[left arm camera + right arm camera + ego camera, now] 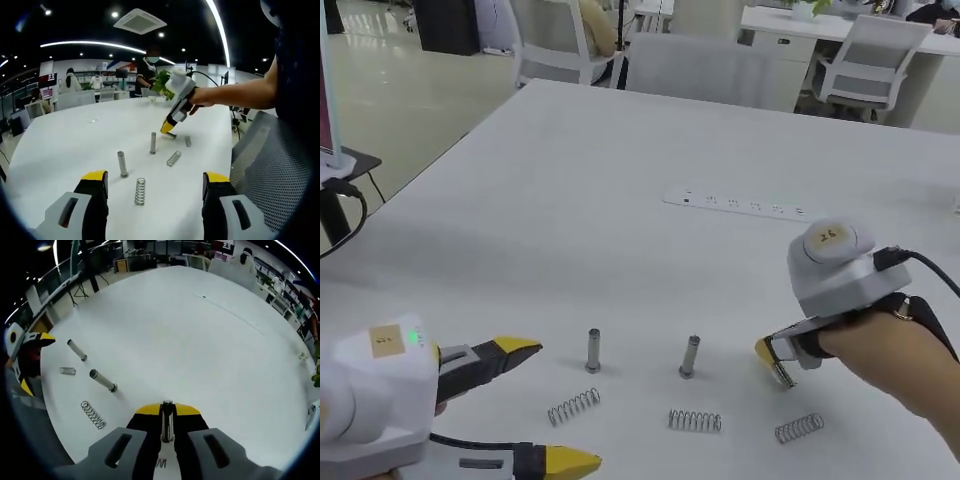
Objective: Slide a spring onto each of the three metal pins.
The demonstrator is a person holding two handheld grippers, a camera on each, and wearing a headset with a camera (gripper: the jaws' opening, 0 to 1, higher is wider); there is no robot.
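Pins first: the left pin (593, 350) and the middle pin (690, 357) stand upright on the counter (620, 180), long axes vertical, wider ends down. We see the third pin (167, 426) clamped in the right tongs (775, 360), its axis running along the jaws and its tip aimed toward 5 o'clock at the counter. At 6 o'clock of the pins lie the left spring (573, 406), centre spring (695, 421) and right spring (799, 428), flat, axes roughly 9-to-3. The left tongs (155, 176) hover at 8 o'clock, jaws wide apart.
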